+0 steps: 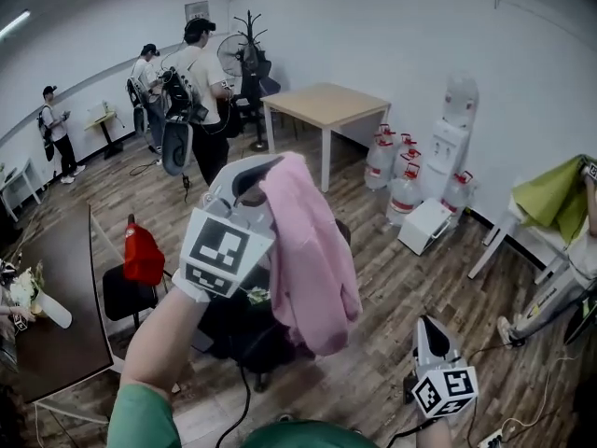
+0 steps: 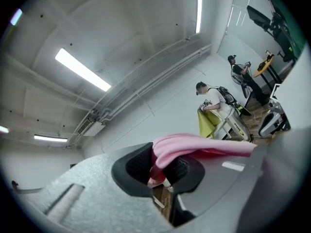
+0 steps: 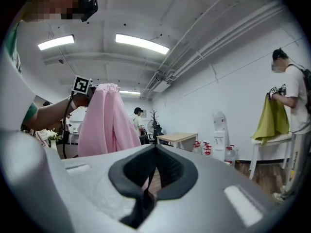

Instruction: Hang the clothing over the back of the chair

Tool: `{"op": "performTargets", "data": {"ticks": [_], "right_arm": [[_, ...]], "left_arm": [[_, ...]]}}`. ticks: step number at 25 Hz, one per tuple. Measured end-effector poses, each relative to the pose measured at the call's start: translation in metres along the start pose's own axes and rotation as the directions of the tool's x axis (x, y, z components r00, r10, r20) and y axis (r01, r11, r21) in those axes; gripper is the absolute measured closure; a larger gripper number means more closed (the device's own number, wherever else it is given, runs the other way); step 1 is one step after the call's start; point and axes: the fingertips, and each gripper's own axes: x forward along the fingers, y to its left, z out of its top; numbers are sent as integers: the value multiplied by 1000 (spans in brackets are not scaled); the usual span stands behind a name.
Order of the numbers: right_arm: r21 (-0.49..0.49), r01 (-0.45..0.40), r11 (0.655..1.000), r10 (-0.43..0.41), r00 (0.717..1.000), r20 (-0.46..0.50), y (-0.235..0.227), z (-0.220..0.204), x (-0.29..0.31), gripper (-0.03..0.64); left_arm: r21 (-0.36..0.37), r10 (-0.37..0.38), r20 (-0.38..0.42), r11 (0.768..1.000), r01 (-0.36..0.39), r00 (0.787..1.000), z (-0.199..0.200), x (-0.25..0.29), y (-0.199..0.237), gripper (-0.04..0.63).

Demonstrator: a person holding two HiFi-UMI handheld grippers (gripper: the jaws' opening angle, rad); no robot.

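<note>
Left gripper (image 2: 164, 171) is clamped on a fold of the pink garment (image 1: 310, 250). Its jaws are pinched almost together on the cloth near one edge, so the rest falls free as one long drape. The garment is held high, probably so that its lower end can clear the top of the dark chair (image 1: 233, 334) standing directly beneath it. Nothing lies over the chair's back yet, and I cannot tell whether the hem brushes the chair. Right gripper (image 1: 426, 327) hangs low at the person's right, jaws together with nothing between them, well apart from the cloth. It seems left free to catch the loose side and spread it once the garment is lowered. Farther out, a red bag (image 1: 143, 253) sits on another chair to the left. A pale wooden table (image 1: 326, 104) stands by the wall with water bottles (image 1: 403, 189) beside it, and other people work around the room
</note>
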Motion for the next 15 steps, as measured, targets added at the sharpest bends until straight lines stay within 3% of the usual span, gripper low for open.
{"op": "performTargets", "data": {"ticks": [4,7,11,15], "right_arm": [[-12,13,1000,-12,999,33,29,8,18,614],[-23,14,1000,-13,999,31,49,8,31,614],[-33,30,999,-30,1000,9,60,4,46,614],[-61,60,996,-62,998,-23,63,4,56,614]], "left_arm": [[-43,44,26,998,-43,999,-15,-6,52,557],[-56,73,-21,996,-74,997,-54,-11,85,557],[-89,42,-177,994,-59,983,-157,-14,98,557],[-141,-41,-325,990,-6,945,-266,-33,81,554]]}}
